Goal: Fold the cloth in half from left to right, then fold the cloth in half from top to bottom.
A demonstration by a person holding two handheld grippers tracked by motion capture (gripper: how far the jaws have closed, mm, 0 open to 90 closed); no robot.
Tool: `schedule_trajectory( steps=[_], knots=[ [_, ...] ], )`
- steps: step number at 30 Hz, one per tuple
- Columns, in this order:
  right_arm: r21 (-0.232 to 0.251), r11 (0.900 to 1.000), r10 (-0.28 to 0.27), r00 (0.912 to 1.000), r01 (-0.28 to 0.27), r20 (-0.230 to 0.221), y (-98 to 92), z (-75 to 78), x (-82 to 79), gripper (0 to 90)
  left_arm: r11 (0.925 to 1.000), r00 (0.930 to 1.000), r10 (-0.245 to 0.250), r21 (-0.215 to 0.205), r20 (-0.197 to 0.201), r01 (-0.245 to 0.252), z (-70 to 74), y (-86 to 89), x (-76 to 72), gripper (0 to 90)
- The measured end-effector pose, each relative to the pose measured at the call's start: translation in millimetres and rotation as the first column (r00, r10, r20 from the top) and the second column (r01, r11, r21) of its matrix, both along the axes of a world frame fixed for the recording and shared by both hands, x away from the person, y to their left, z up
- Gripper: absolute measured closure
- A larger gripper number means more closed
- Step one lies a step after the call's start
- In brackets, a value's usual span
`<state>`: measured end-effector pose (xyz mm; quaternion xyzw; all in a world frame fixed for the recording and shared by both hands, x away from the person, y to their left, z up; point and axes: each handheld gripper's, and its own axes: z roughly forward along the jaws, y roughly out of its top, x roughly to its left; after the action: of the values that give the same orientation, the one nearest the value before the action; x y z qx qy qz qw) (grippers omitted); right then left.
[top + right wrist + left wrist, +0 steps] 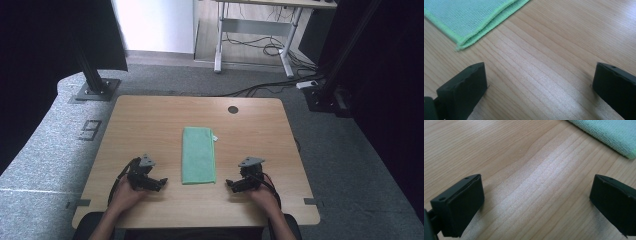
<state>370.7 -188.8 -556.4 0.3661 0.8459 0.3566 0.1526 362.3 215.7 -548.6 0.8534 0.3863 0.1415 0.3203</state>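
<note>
Folded green cloth (199, 155), lying flat near the middle of the wooden surface (150, 120), long edges running away from the person, apparently doubled over along one edge. Left tool (161, 182), resting on the surface just beside the cloth's near left corner, jaws spread wide with bare wood between them. Right tool (231, 184), resting near the cloth's near right corner, jaws likewise spread and holding nothing. Neither tool touches the cloth.

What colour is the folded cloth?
Mint green cloth with a brighter green edge, clearest in the right gripper view.
</note>
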Motion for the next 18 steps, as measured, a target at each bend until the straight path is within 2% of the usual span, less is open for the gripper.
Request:
schedule_trajectory(
  steps=[18],
  knots=[
    [0.002, 1.0, -0.004, 1.0, 0.004, -0.002, 1.2, 0.1, 1.2, 0.0, 1.0, 1.0, -0.003, -0.005, 0.001, 0.003, -0.2, -1.1, 2.4, 0.0]
  ],
)
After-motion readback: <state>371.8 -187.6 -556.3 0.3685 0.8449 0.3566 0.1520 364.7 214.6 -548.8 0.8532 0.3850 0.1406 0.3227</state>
